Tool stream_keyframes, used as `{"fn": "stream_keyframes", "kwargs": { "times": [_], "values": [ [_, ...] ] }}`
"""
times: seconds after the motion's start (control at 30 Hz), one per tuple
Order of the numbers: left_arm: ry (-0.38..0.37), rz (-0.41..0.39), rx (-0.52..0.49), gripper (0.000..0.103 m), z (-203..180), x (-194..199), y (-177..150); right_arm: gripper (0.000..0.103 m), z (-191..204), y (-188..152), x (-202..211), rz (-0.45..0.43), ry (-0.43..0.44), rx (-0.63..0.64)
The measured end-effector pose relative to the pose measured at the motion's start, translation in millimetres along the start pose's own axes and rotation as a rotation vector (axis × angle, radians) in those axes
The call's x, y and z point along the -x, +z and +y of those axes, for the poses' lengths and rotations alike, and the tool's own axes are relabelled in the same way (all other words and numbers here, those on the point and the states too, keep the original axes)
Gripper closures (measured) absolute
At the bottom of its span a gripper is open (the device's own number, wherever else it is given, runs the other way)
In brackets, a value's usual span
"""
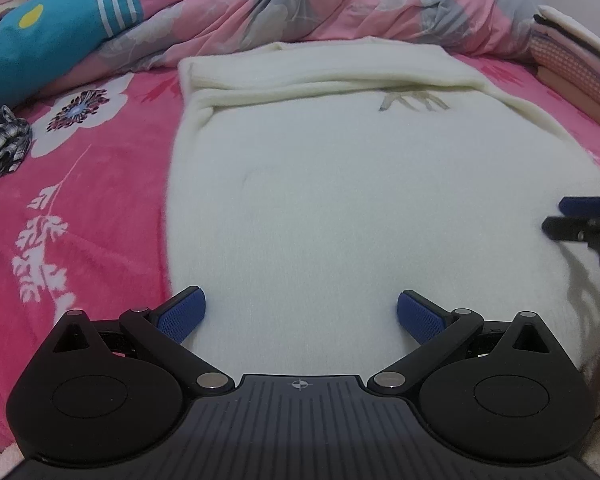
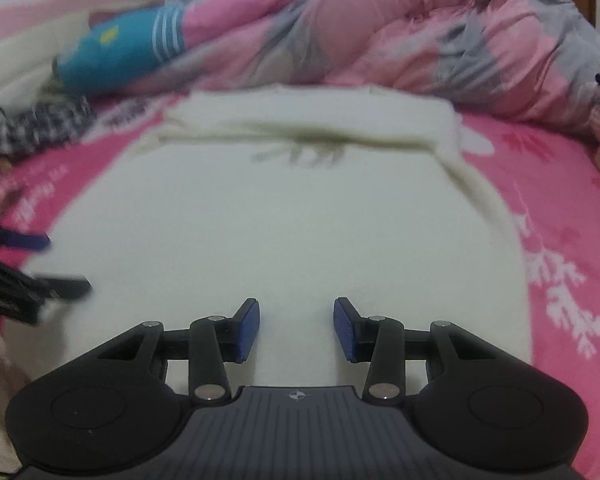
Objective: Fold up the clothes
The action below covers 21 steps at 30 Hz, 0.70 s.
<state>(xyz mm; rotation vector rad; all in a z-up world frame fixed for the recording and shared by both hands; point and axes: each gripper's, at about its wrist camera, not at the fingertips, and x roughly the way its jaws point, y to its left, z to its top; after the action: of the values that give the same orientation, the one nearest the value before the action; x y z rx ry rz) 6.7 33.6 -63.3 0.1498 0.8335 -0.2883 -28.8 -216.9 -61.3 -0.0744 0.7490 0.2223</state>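
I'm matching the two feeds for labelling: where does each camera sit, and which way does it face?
Left wrist: on the left gripper, angled down over the cream garment; own open fingers show, the right gripper at the right edge.
Right wrist: on the right gripper, same downward slant, blurred; own open fingers, the left gripper at the left edge.
Shared: garment, pink floral bedsheet, pink quilt.

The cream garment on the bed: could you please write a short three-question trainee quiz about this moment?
1. True or false: the left gripper has its jaws apart and empty.
2. Which edge of the cream garment is folded over: A near, B far?
3. What lies left of the garment on the pink floral bedsheet in the left wrist view?
Key: 1 true. 2 B. 3 a crumpled plaid cloth.
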Motion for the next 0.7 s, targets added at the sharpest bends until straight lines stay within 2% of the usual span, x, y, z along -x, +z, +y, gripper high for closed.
{"fn": "stream_keyframes", "kwargs": {
  "times": [0.13, 0.27, 0.33, 0.4, 0.57, 0.7],
  "values": [
    [0.002, -0.006, 0.003, 0.0, -1, -1, -1, 0.059, 17, -17, 16, 0.001, 0.019, 0.067],
    [0.001, -0.01, 0.005, 0.0, -1, -1, -1, 0.059, 13, -27, 35, 0.04, 0.082, 0.052],
    [0.002, -0.017, 0.003, 0.0, 0, 0, -3, 0.059, 10, -25, 41, 0.057, 0.118, 0.053],
    [0.007, -0.018, 0.002, 0.0, -1, 0, -3, 0.06, 4, -17, 44, 0.034, 0.137, 0.041],
    [0.045, -0.026, -0.01, 0.0, -8, 2, -4, 0.06, -19, 13, 26, -0.064, 0.076, -0.035],
    [0.039, -0.028, -0.006, 0.0, -7, 1, -4, 0.061, -37, 3, 4, -0.015, -0.007, -0.067]
  ]
}}
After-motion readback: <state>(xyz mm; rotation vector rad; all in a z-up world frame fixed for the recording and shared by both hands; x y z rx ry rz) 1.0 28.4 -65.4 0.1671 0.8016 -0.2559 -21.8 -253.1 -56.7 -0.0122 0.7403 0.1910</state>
